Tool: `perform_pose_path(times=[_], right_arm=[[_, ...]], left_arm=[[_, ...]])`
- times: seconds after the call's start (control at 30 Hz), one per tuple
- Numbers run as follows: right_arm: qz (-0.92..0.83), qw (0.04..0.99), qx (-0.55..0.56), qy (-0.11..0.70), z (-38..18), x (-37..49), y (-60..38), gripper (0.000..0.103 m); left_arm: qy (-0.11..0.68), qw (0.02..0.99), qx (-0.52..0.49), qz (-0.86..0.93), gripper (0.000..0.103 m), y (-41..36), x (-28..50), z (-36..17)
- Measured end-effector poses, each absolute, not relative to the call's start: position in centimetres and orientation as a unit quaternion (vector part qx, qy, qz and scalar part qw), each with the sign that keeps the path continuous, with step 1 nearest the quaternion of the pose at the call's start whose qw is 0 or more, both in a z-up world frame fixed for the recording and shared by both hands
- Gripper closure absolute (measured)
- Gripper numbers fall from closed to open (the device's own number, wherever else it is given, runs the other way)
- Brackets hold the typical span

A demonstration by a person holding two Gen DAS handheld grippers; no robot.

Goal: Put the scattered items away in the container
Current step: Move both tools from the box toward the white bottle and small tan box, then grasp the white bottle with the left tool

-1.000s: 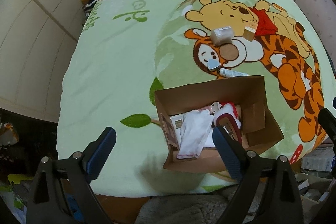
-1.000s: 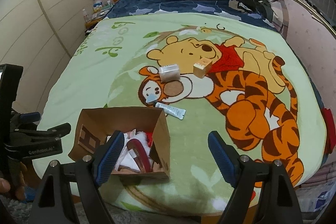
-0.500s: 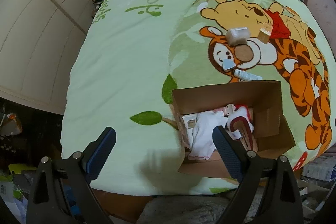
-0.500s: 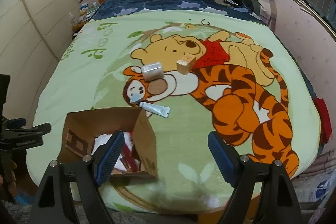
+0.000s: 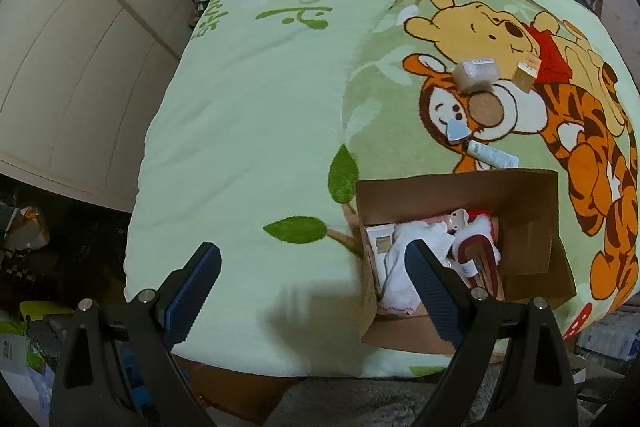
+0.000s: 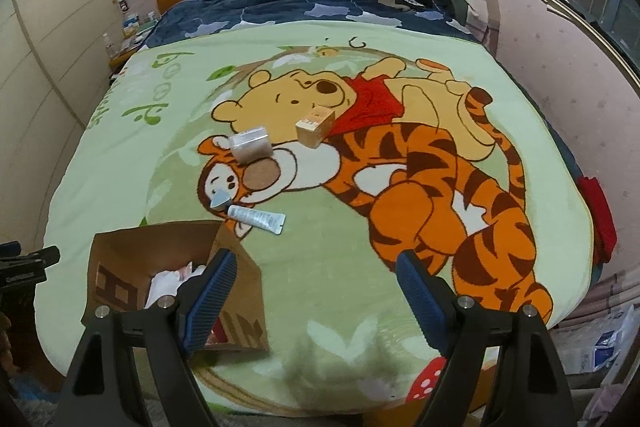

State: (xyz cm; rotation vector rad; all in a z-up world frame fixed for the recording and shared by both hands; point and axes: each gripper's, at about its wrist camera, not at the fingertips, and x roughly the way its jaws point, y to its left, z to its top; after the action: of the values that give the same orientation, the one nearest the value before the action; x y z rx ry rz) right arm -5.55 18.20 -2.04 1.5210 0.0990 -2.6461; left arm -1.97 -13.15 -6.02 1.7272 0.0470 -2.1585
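Looking down from the foot of the bed, I take the biggest thing first: the plush blanket [image 6: 132, 163], pale green fleece with a cartoon bear and tiger, spread flat so it serves as the work area. At about 7 o'clock in my right view stands the cardboard box [image 6: 236, 267], brown, rectangular, flaps up; it is the container, parked at the near edge of the bed, I judge so that both hands reach it easily. Inside I see a white cloth [image 5: 404, 259] and a red-and-white soft thing [image 5: 480, 231], loosely heaped.

Four items lie on the tiger's face, well apart from the box except the last. At 11 o'clock from the picture's centre sits a translucent plastic case [image 6: 250, 143], boxy with rounded corners; just to its right, at 12, a small tan carton [image 6: 316, 127], crisp-edged. Nearer the box is a little blue-grey wedge [image 6: 219, 202], and beside it a white squeeze tube [image 6: 258, 218], flat-crimped at one end, lying just beyond the box's far wall.

My left gripper [image 5: 312, 287] hangs wide open and empty beside the box's left wall. My right gripper [image 6: 314, 287] is likewise spread wide, holding nothing, over bare blanket; I would go for the tube next.
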Motion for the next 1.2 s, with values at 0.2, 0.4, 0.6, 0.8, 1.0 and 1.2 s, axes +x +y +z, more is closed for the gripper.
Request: perform_pose_path(times=[0.2, 0.4, 0.6, 0.8, 1.0, 1.2], right_arm=[[-0.869, 0.027, 0.493, 0.038, -2.1, -6.7, 19.3, 0.019], [-0.874, 0.000, 0.484, 0.043, -2.2, -8.5, 21.0, 0.019], [-0.883, -0.025, 0.464, 0.064, -2.3, -11.1, 22.6, 0.019], [-0.891, -0.030, 0.445, 0.083, -3.3, -14.1, 22.8, 0.019], [-0.886, -0.022, 0.453, 0.094, -7.0, -16.2, 21.7, 0.019], [-0.886, -0.020, 0.451, 0.107, -11.2, -16.9, 19.9, 0.019]], left_arm=[[0.019, 0.200, 0.605, -0.771, 0.009, -14.5, -3.0, -5.7], [0.011, 0.213, 0.594, -0.776, 0.009, -16.1, -5.5, -5.7], [-0.037, 0.183, 0.567, -0.802, 0.009, -16.7, -10.4, -5.1], [-0.109, 0.091, 0.547, -0.825, 0.008, -15.2, -17.2, -6.7], [-0.120, -0.038, 0.550, -0.825, 0.008, -13.5, -23.3, -11.1], [-0.133, -0.131, 0.568, -0.801, 0.008, -10.9, -28.4, -17.7]])
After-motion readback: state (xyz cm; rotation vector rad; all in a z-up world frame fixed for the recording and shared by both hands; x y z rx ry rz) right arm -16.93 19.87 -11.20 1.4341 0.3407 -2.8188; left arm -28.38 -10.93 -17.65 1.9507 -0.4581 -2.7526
